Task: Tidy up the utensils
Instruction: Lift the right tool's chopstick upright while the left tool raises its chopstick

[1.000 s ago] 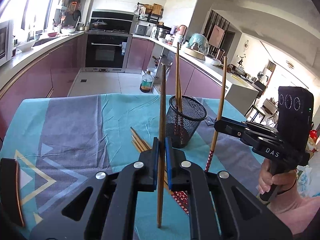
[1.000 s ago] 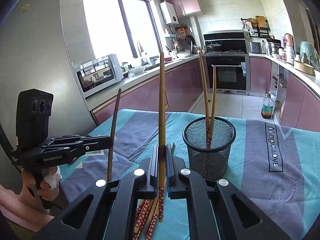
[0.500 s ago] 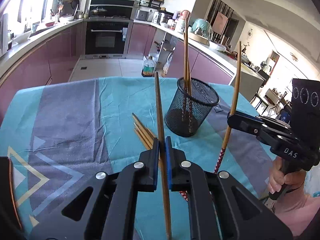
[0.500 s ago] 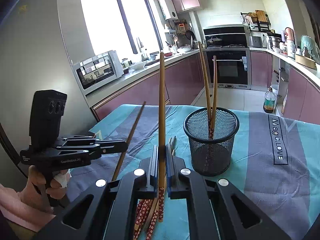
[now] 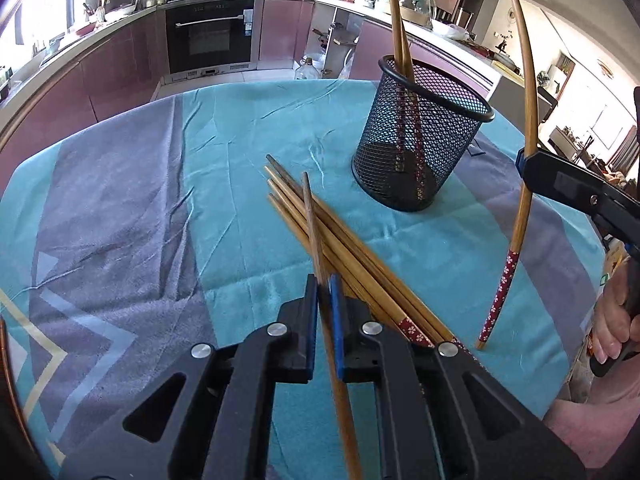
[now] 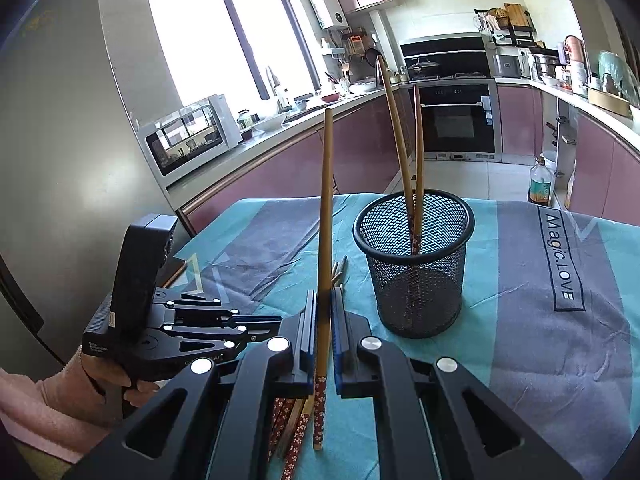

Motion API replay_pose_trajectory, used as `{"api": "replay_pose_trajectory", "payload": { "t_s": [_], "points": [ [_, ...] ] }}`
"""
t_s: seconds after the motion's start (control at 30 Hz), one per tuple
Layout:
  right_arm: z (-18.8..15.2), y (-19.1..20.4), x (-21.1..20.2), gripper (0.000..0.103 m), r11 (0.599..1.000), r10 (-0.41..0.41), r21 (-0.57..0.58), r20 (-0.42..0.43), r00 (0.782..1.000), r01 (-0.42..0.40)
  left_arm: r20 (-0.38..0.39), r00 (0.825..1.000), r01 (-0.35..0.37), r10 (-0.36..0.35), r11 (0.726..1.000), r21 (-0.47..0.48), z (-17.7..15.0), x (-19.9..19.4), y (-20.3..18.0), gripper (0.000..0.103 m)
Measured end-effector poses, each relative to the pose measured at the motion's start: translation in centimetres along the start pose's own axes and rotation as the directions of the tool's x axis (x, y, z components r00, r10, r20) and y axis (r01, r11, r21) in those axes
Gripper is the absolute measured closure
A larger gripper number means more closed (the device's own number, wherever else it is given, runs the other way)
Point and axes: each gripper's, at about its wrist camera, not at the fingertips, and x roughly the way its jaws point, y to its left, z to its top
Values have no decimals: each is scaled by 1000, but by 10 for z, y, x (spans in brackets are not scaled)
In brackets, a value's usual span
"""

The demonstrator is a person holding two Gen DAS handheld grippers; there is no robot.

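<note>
My left gripper (image 5: 324, 286) is shut on a plain brown chopstick (image 5: 312, 216) that leans forward, low over a pile of several loose chopsticks (image 5: 360, 256) on the cloth. A black mesh holder (image 5: 420, 140) stands behind the pile with two chopsticks (image 5: 400, 40) in it. To the right, my right gripper (image 5: 526, 164) holds a chopstick with a red flowered end (image 5: 520, 208) nearly upright. In the right wrist view that gripper (image 6: 324, 304) is shut on the same chopstick (image 6: 326, 200), left of the holder (image 6: 416, 276). The left gripper (image 6: 264, 326) sits low at the left.
A teal and grey tablecloth (image 5: 120, 220) covers the table, and a dark flat object (image 6: 176, 268) lies near its left edge. Purple kitchen cabinets and a black oven (image 5: 210, 36) stand beyond the table. An oil bottle (image 6: 540, 184) is on the floor.
My left gripper has dropped and tipped downward toward the loose pile, so its chopstick now leans low instead of standing upright. The right gripper and its chopstick have stayed put.
</note>
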Motion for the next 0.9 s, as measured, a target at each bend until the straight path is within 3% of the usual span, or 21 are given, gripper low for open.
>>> {"api": "replay_pose_trajectory", "payload": {
  "t_s": [0.1, 0.4, 0.7, 0.9],
  "points": [
    [-2, 0, 4, 97, 1000, 3, 5, -10, 1000, -3, -34, 999, -11, 11, 1000, 0, 0, 11, 0, 92],
    [-1, 1, 2, 97, 1000, -3, 7, -5, 1000, 3, -9, 1000, -22, 22, 999, -33, 0, 7, 1, 96],
    [10, 2, -18, 97, 1000, -23, -12, 50, 998, 24, 112, 993, 29, -24, 999, -45, 7, -42, 2, 96],
    [22, 4, -33, 97, 999, -33, -31, 102, 994, 37, 225, 971, 89, -82, 996, -18, 16, -88, -4, 96]
  ]
}}
